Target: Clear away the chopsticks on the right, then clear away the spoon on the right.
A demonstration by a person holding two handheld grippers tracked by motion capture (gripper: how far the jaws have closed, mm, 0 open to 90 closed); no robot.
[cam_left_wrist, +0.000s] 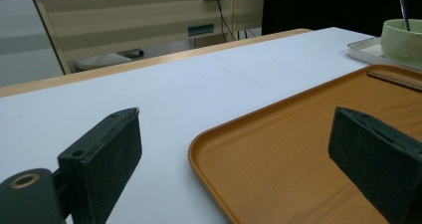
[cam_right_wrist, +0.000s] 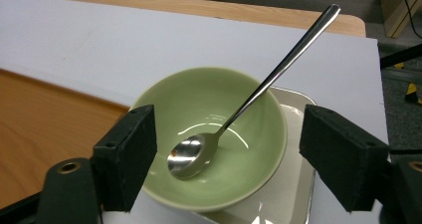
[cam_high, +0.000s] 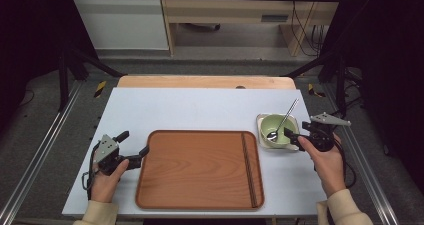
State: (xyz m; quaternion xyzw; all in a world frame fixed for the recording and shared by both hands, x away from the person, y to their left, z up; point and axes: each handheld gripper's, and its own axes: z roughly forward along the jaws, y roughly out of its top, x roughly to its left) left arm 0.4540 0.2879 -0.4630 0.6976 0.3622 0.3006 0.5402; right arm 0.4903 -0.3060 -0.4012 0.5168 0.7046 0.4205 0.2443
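A wooden tray (cam_high: 200,170) lies at the middle of the white table top. To its right a pale green bowl (cam_high: 276,129) sits on a small white square plate (cam_high: 261,119), and a metal spoon (cam_high: 286,116) leans in the bowl with its handle pointing away. My left gripper (cam_high: 134,143) is open at the tray's near-left corner; in the left gripper view that tray corner (cam_left_wrist: 278,154) lies between my jaws. My right gripper (cam_right_wrist: 230,115) is open, its jaws either side of the bowl (cam_right_wrist: 199,97) and spoon (cam_right_wrist: 259,87) without touching them.
A thin dark strip (cam_high: 248,170) runs along the tray's right side; I cannot tell what it is. The white top (cam_high: 200,105) ends on a wooden table edge (cam_high: 205,81) at the back. Black frame posts and metal rails flank both sides.
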